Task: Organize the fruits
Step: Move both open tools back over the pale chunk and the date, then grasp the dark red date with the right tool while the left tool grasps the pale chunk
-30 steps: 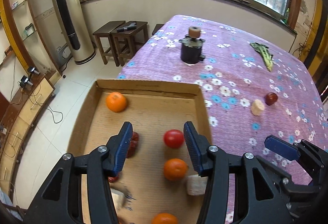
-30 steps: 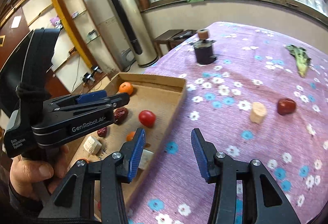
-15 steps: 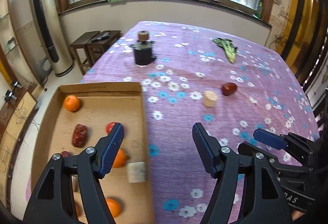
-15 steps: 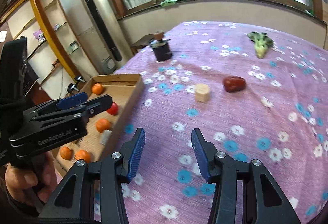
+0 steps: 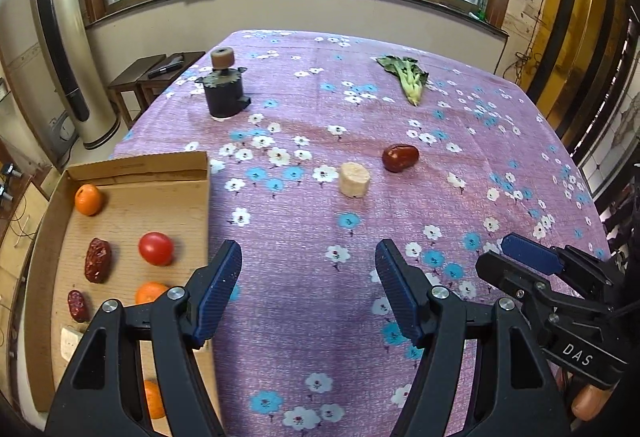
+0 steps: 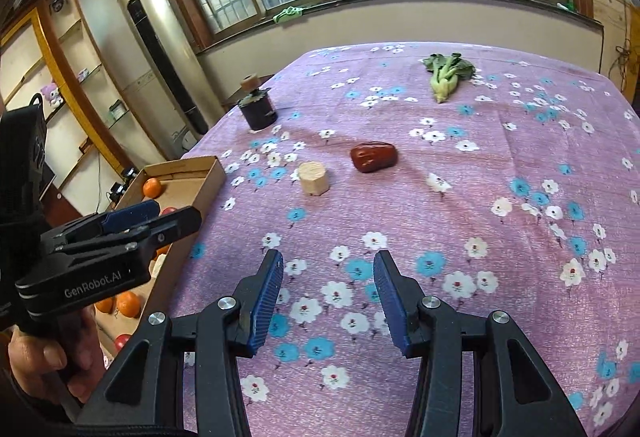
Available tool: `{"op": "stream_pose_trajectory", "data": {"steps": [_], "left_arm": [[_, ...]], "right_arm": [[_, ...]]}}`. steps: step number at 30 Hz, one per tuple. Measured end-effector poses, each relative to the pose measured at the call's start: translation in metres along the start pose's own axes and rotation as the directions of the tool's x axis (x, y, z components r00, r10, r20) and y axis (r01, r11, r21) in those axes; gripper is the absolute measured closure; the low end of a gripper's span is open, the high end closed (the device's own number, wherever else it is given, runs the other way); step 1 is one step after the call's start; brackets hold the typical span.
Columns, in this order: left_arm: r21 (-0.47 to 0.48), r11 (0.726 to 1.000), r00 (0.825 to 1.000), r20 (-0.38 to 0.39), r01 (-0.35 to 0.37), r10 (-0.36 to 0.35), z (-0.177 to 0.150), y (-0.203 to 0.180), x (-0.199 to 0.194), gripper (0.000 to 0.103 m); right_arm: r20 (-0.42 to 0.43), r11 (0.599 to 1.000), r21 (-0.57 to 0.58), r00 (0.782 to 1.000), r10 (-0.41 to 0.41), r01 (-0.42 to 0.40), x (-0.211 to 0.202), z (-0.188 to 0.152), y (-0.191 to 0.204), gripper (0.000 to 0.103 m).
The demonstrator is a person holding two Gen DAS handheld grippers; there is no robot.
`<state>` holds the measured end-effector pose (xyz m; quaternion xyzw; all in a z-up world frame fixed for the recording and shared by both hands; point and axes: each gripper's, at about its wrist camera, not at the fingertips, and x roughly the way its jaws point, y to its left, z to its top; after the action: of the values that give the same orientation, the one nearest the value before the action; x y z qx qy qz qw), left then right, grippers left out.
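Both my tongs, left gripper [image 5: 308, 289] and right gripper [image 6: 328, 297], spread and empty; cardboard box [image 5: 160, 163] holds several fruits, while red date [image 5: 400, 158] and pale chunk [image 5: 354, 179] remain on tablecloth [image 5: 320, 317].

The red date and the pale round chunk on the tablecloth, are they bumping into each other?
Apart. The right wrist view shows purple cloth between the red date and the pale chunk.

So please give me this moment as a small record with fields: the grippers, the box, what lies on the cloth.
left hand-held gripper: open, empty, above the cloth beside the box
right hand-held gripper: open, empty, above the cloth
cardboard box: at the table's left edge; holds oranges, a tomato, dried dates, pale chunks
on cloth, outside box: red date, pale cylinder piece, apart from each other
further back: leafy green, dark jar
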<state>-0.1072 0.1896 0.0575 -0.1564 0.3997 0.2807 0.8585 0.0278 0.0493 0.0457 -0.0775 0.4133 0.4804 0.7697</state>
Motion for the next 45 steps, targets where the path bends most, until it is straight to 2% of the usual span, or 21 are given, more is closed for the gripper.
{"op": "stream_pose_trajectory", "data": {"steps": [8,15,18,20,23,25,26,29,32,34,35,36,37,39,45], "left_arm": [[0.01,1.0,1.0,-0.018,0.007,-0.006,0.005,-0.011,0.015,0.034],[-0.019,0.999,0.997,-0.063,0.036,-0.037,0.017,-0.011,0.055,0.034],[-0.022,0.999,0.996,-0.083,0.027,-0.029,0.023,-0.013,0.074,0.034],[-0.029,0.999,0.995,-0.091,0.037,-0.04,0.027,-0.012,0.085,0.034],[-0.038,0.998,0.991,-0.116,0.055,-0.059,0.031,-0.014,0.1,0.034],[-0.039,0.997,0.989,-0.133,0.066,-0.071,0.032,-0.016,0.109,0.034],[-0.039,0.997,0.987,-0.142,0.072,-0.077,0.033,-0.018,0.114,0.034],[-0.035,0.997,0.986,-0.146,0.07,-0.074,0.038,-0.024,0.125,0.034],[-0.033,0.997,0.987,-0.142,0.072,-0.076,0.044,-0.031,0.137,0.034],[-0.014,0.999,0.992,-0.12,0.048,-0.05,0.047,-0.036,0.141,0.037],[-0.006,0.999,0.993,-0.11,0.035,-0.036,0.048,-0.038,0.141,0.049],[0.004,1.0,0.994,-0.105,0.029,-0.028,0.049,-0.038,0.142,0.071],[0.011,0.999,0.994,-0.106,0.033,-0.031,0.049,-0.038,0.141,0.074],[0.008,0.999,0.992,-0.115,0.052,-0.051,0.048,-0.037,0.138,0.074],[0.035,0.999,0.995,-0.098,0.034,-0.03,0.028,-0.044,0.11,0.074]], "right_arm": [[0.0,1.0,0.0,1.0,-0.009,0.009,0.012,0.008,-0.009,0.054],[-0.014,0.999,0.0,0.999,-0.049,0.049,0.067,0.045,-0.026,0.054],[0.001,0.999,0.002,0.999,-0.046,0.046,0.089,0.059,-0.031,0.054],[-0.016,0.999,0.004,0.999,-0.044,0.044,0.105,0.069,-0.033,0.054],[-0.041,0.996,-0.016,0.995,-0.093,0.092,0.126,0.079,-0.033,0.054],[-0.075,0.996,-0.018,0.993,-0.092,0.091,0.143,0.081,-0.035,0.05],[-0.063,0.996,-0.023,0.994,-0.09,0.089,0.145,0.08,-0.036,0.053],[-0.054,0.995,-0.019,0.994,-0.099,0.098,0.137,0.078,-0.04,0.056],[-0.003,0.996,0.015,0.996,-0.091,0.091,0.109,0.071,-0.05,0.056],[0.024,0.995,0.047,0.996,-0.084,0.083,0.086,0.063,-0.058,0.056],[0.029,0.995,0.058,0.997,-0.078,0.076,0.078,0.061,-0.059,0.056],[0.035,0.995,0.07,0.997,-0.069,0.067,0.07,0.058,-0.062,0.056],[0.04,0.995,0.084,0.997,-0.064,0.06,0.062,0.053,-0.064,0.056],[0.051,0.994,0.1,0.997,-0.052,0.047,0.047,0.043,-0.064,0.056],[0.079,0.994,0.106,0.997,-0.024,0.015,0.014,0.022,-0.053,0.056]]}}
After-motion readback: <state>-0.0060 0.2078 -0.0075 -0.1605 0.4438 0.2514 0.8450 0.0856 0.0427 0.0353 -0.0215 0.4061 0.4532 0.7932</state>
